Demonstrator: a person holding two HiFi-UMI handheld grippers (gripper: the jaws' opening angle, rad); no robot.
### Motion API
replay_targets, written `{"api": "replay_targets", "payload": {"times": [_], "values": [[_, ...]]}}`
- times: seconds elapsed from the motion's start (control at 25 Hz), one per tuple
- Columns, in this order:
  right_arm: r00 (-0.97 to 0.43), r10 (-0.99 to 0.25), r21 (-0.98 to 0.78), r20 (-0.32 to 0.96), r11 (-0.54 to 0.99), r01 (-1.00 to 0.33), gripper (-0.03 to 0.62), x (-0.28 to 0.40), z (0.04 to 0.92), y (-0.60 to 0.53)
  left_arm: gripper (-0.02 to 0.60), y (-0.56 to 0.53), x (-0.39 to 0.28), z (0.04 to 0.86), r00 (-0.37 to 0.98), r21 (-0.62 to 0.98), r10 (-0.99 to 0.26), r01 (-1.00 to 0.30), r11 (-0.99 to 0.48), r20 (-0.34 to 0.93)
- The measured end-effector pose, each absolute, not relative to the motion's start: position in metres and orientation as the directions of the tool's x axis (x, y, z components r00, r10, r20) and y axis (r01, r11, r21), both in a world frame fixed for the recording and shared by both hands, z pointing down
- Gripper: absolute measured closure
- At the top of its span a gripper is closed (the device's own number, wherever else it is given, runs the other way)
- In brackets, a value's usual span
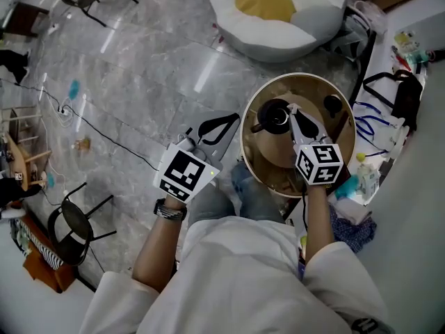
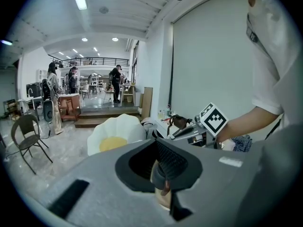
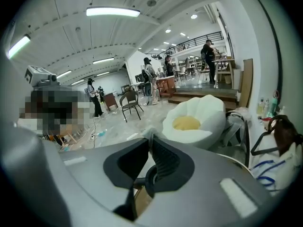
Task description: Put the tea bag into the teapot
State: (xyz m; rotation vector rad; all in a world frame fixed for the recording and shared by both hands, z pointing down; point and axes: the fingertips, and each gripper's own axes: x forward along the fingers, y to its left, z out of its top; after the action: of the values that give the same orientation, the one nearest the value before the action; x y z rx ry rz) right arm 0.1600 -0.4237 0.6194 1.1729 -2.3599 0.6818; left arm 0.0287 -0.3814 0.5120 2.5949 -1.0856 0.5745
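Off the bench [image 1: 264,160] at 9 o'clock, left tongs [image 1: 229,124]: clenched on nothing, hanging over the floor, well apart from the pot.
Teapot [image 1: 273,117]: upright with its mouth uncovered, toward 10 o'clock on the round bench; nothing steadies it.
Tea bag [image 3: 149,135]: a pale scrap nipped at the right tips, probably the bag or its tag; not yet inside the pot, as far as I can tell.
Right tongs [image 1: 295,114]: reaching in from 6 o'clock, clamped on that scrap, tips at the pot's 3 o'clock rim.
Risk: letting go while off-centre would likely drop the bag on the rim or bench; a knock from the tips could shove or tip the unheld pot.
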Motion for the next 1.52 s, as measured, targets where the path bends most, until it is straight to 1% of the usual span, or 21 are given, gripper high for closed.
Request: {"api": "replay_targets", "payload": {"times": [0.24,0.44,0.72,0.92,1.08,1.52], "values": [[-0.564,-0.549,-0.243,0.617,0.549,-0.800,0.560,0.150,0.666,-0.427,0.575,-0.386,0.023,0.528,0.604,0.080,-0.625,-0.748,-0.659,0.495],[-0.576,-0.521,-0.249,0.630,0.567,-0.785,0.560,0.147,0.693,-0.426,0.575,-0.383,0.021,0.542,0.595,0.105,-0.619,-0.759,-0.643,0.512],[-0.525,-0.456,-0.217,0.718,0.571,-0.792,0.560,0.151,0.742,-0.419,0.575,-0.380,0.015,0.557,0.594,0.126,-0.601,-0.760,-0.638,0.534],[-0.429,-0.410,-0.090,0.805,0.631,-0.770,0.560,0.154,0.768,-0.414,0.575,-0.377,0.008,0.564,0.588,0.140,-0.593,-0.765,-0.629,0.550],[-0.405,-0.387,-0.055,0.828,0.663,-0.746,0.559,0.151,0.778,-0.411,0.575,-0.378,0.008,0.568,0.590,0.152,-0.589,-0.765,-0.625,0.552],[-0.352,-0.362,-0.017,0.863,0.676,-0.737,0.551,0.153,0.791,-0.412,0.575,-0.381,0.014,0.574,0.604,0.170,-0.574,-0.756,-0.632,0.553]]}}
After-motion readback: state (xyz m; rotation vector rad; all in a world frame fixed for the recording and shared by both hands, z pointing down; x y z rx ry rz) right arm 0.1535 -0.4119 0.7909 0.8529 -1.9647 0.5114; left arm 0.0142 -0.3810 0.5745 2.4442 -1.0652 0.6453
